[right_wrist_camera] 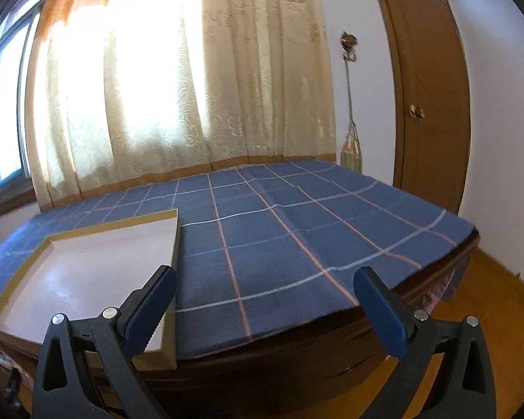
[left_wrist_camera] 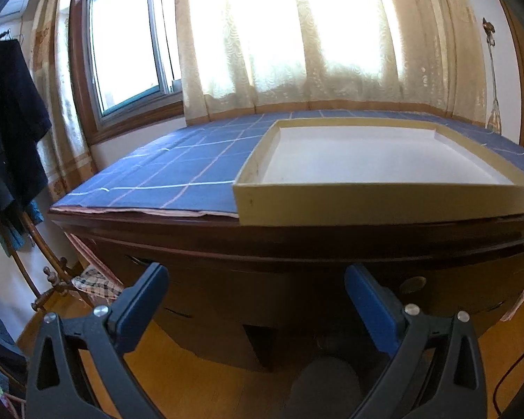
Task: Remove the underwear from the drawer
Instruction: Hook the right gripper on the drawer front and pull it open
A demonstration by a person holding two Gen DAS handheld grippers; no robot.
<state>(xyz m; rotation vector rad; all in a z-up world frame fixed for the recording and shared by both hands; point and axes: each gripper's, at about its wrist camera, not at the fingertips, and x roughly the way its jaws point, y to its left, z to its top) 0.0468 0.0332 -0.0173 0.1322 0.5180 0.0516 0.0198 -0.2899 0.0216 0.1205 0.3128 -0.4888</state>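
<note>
Both grippers' jaws stand apart, empty. No underwear visible; drawer front [left_wrist_camera: 332,289] lies shut, directly ahead of left gripper [left_wrist_camera: 256,291], its long axis crosswise. Right gripper [right_wrist_camera: 265,296] faces the tabletop above.

Location: domestic bedroom. Indicators: curtained window [left_wrist_camera: 129,45], hanging clothes [left_wrist_camera: 7,132], wooden door [right_wrist_camera: 433,104], cloth-covered wooden dresser [left_wrist_camera: 297,255].
</note>
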